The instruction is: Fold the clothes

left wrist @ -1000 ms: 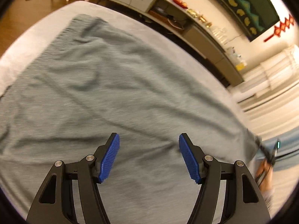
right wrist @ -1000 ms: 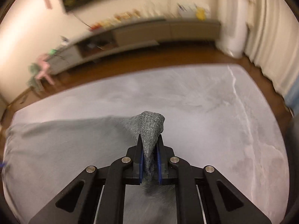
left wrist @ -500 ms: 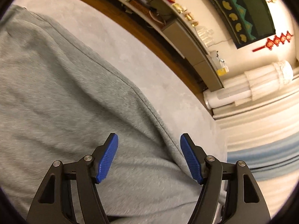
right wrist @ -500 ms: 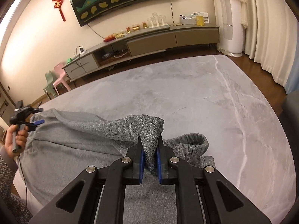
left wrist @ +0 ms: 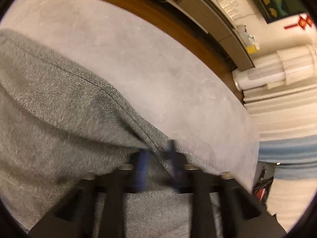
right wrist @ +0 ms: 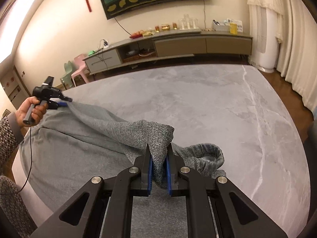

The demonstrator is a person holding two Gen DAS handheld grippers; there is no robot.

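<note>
A grey knit garment (right wrist: 83,138) lies on a grey marble table (right wrist: 227,103), its left part lifted. My right gripper (right wrist: 158,158) is shut on a fold of the garment near its ribbed cuff (right wrist: 208,154). My left gripper (left wrist: 156,158) has its blue pads closed on the garment's seamed edge (left wrist: 111,95); the view is blurred. In the right wrist view the left gripper (right wrist: 63,103) holds the garment's far edge up above the table at the left.
A long low cabinet (right wrist: 178,47) with small items stands along the far wall. Pink and green chairs (right wrist: 77,69) sit at the left. Curtains (right wrist: 287,39) and a white floor unit (right wrist: 267,45) stand at the right. Wooden floor surrounds the table.
My left gripper has closed from open onto the garment's edge and lifted it. The right gripper stays shut on its fold, now raised and seeing more of the room.
</note>
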